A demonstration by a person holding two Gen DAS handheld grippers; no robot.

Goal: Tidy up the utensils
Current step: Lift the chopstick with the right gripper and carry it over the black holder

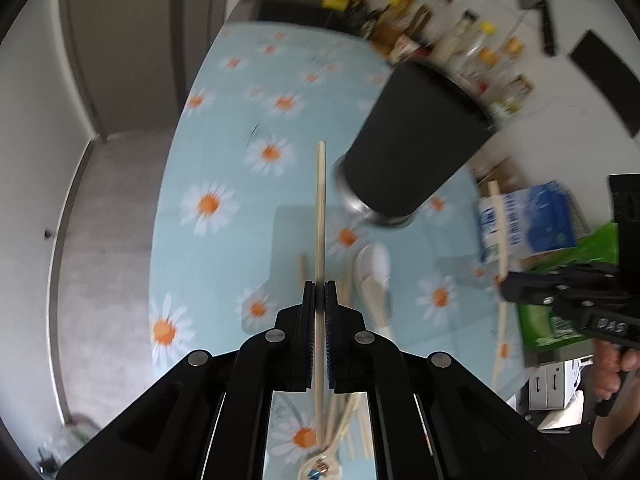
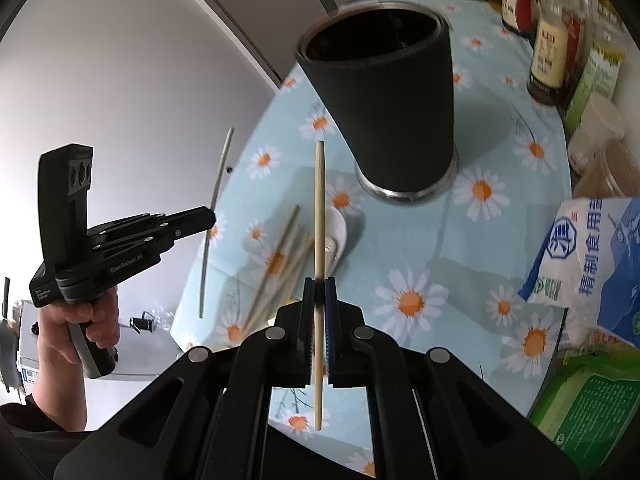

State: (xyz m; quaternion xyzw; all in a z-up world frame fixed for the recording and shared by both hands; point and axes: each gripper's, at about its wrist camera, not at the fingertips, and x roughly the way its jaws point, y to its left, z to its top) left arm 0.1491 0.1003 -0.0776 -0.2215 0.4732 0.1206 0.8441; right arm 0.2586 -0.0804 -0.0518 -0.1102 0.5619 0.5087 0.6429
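Observation:
My left gripper (image 1: 319,290) is shut on a wooden chopstick (image 1: 320,208) that points forward above the table. It also shows in the right wrist view (image 2: 210,216), gripping that chopstick (image 2: 216,188) near its middle. My right gripper (image 2: 319,286) is shut on another wooden chopstick (image 2: 319,208); it shows in the left wrist view (image 1: 506,286) holding that stick (image 1: 500,236). A black utensil cup (image 2: 392,96) with a metal base stands on the daisy tablecloth (image 2: 472,248), ahead and to the right of both grippers (image 1: 408,148). Several chopsticks (image 2: 280,268) and a white spoon (image 2: 334,244) lie below the grippers.
Bottles and jars (image 2: 552,52) line the table's back right. A blue and white salt bag (image 2: 592,256) and a green packet (image 2: 592,400) lie at the right. The table edge (image 2: 224,208) drops off at the left towards a grey floor (image 1: 112,240).

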